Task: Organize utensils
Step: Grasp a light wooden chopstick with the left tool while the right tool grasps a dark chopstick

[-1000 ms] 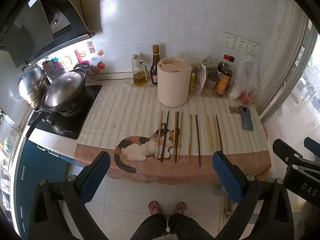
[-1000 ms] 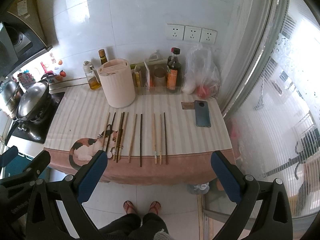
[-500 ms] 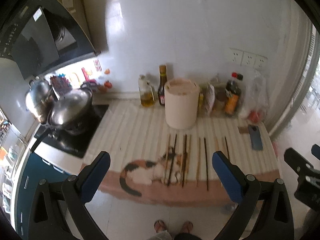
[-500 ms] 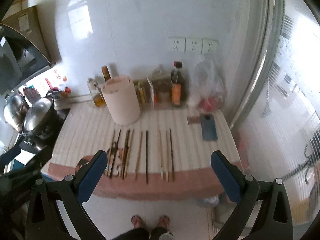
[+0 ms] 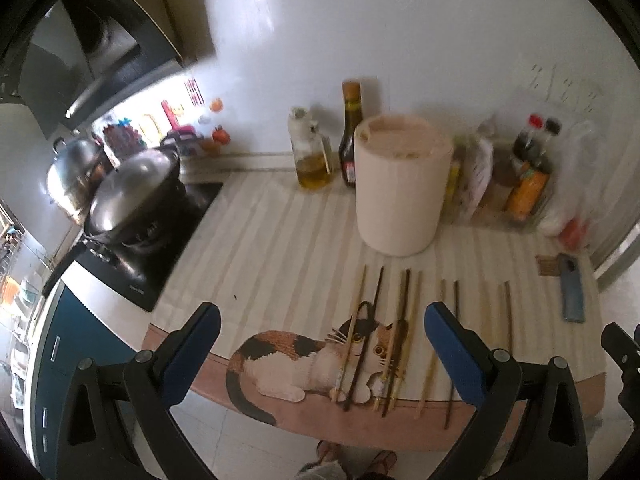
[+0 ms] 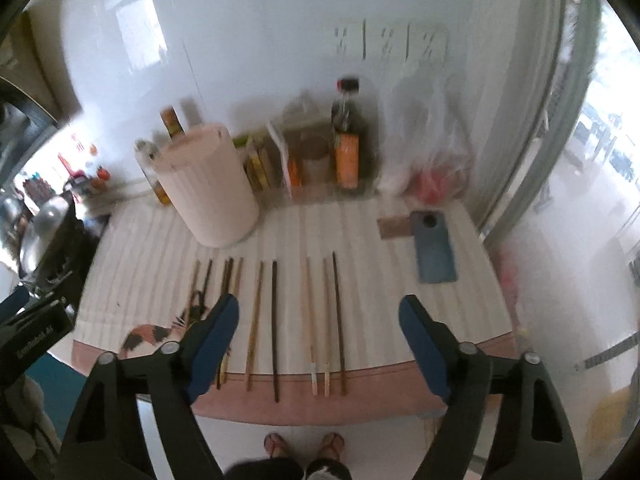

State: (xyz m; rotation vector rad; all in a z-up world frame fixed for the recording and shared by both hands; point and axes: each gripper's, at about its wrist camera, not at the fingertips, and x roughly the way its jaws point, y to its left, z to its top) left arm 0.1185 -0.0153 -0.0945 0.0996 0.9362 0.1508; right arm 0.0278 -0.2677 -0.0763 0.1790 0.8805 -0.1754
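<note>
Several chopsticks, light wood and dark, lie side by side on the striped cloth with a cat picture, in the left wrist view and in the right wrist view. A cream cylindrical holder stands behind them, and shows too in the right wrist view. My left gripper is open and empty above the counter's front edge. My right gripper is open and empty above the front ends of the chopsticks.
A wok and a pot sit on the stove at left. Oil and sauce bottles and packets line the back wall. A phone lies at right, beside a plastic bag and a window.
Both grippers have moved forward and down toward the counter; the chopsticks and holder now look larger. Nothing on the counter has moved.
</note>
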